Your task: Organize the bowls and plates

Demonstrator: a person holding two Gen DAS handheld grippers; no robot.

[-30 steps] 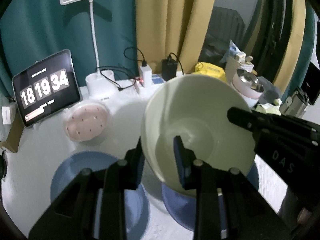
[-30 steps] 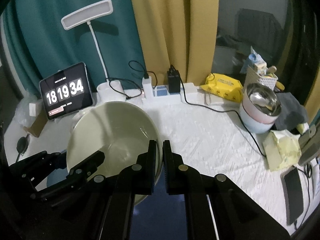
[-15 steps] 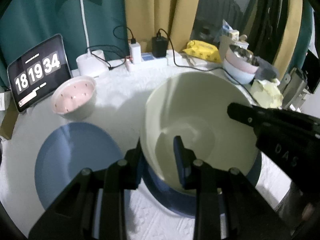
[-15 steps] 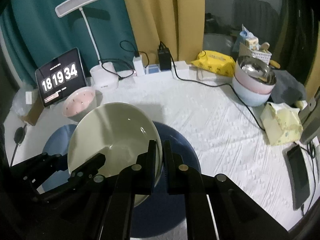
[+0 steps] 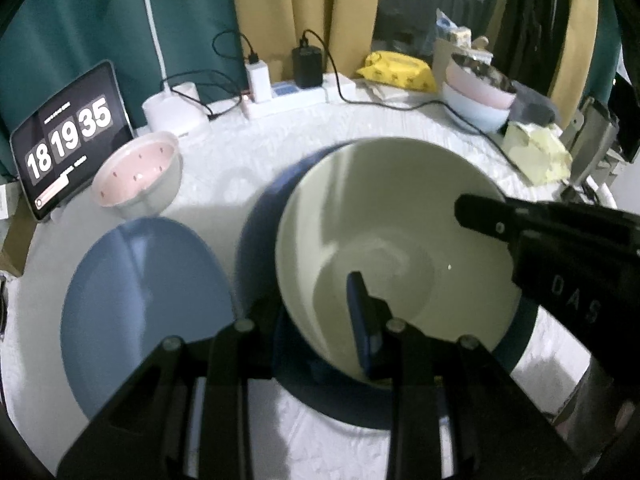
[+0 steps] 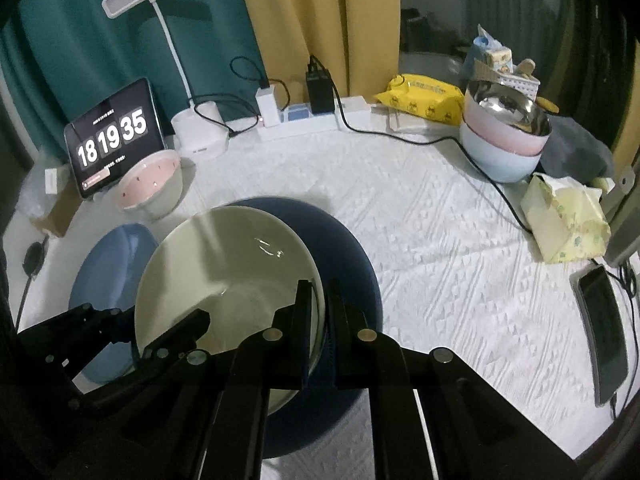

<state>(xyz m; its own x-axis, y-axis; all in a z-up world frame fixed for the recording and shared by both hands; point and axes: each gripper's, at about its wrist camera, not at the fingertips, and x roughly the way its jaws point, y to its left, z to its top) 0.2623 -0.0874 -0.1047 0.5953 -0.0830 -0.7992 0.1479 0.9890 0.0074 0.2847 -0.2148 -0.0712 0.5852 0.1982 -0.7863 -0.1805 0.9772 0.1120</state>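
White textured cloth is covering the bench (image 6: 420,216), with teal and mustard curtains hanging behind. Both grippers are holding one pale green bowl (image 5: 384,216) by its rim. Left gripper (image 5: 316,320) is clamping the near-left rim: one blue-padded finger is sitting inside the bowl, the other is sitting outside the wall. Right gripper (image 6: 318,316) is pinching the bowl's right rim, its fingers nearly together on the thin wall. In the left wrist view the right gripper is showing as a black body reaching in over the bowl's right side.

Bowl is sitting over a dark blue plate (image 6: 344,240); contact with the plate cannot be told from either view. Light blue plate (image 5: 144,300) is lying flat just left of the dark one, edges close or slightly overlapping. Pink bowl (image 5: 138,172) with small dots inside is standing upright beyond the light blue plate, near a tablet (image 6: 112,136) showing a clock. White desk lamp (image 6: 198,124) is standing beside the tablet, a power strip (image 6: 300,124) with chargers running along the back. Stacked bowls (image 6: 502,136) with a metal one on top are standing at back right, a yellow pack (image 6: 424,98) behind them. Tissue pack (image 6: 568,216) and phone (image 6: 604,320) are lying at the right edge.
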